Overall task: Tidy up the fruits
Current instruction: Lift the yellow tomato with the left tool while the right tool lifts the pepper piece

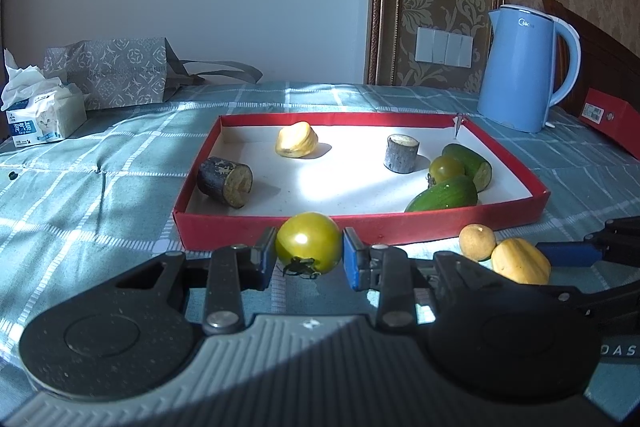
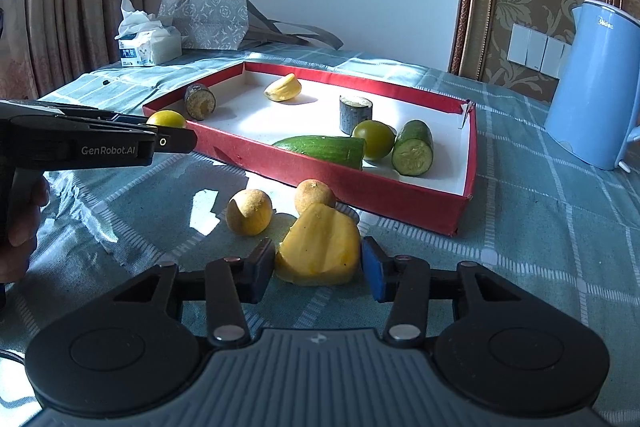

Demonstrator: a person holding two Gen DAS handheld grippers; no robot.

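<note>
A greenish-yellow round tomato (image 1: 309, 242) with a dark stem sits clamped between the pads of the left tool (image 1: 309, 259), held just in front of the near wall of the shallow red cardboard tray with a white floor (image 1: 400, 223), while the right tool (image 2: 318, 269) brackets a pale yellow ridged fruit chunk (image 2: 320, 253) resting on the teal checked cloth of the bench (image 2: 540, 227). Its left pad touches the chunk, but a sliver of gap shows at the blue right pad, so the grip does not look complete and the piece is judged not yet secured. Inside the tray lie two dark stubby cut cylinders, a second yellow chunk, another green tomato and two cucumber pieces. The likely trouble: the chunk is wedge-shaped and smooth, so pads closing on its sloped sides could squeeze it forward and out, knocking the two tan round fruits (image 2: 249, 211) just behind it; a hasty lift of the tomato could clip the tray's near wall. The right wrist view alone shows a second tan fruit, the person's hand (image 2: 22, 223) on the left tool's handle at the frame edge, and heavy curtains; the left wrist view alone shows the tomato's stem and both pads pressing it, plus a red box behind the blue electric kettle (image 1: 524, 67).
</note>
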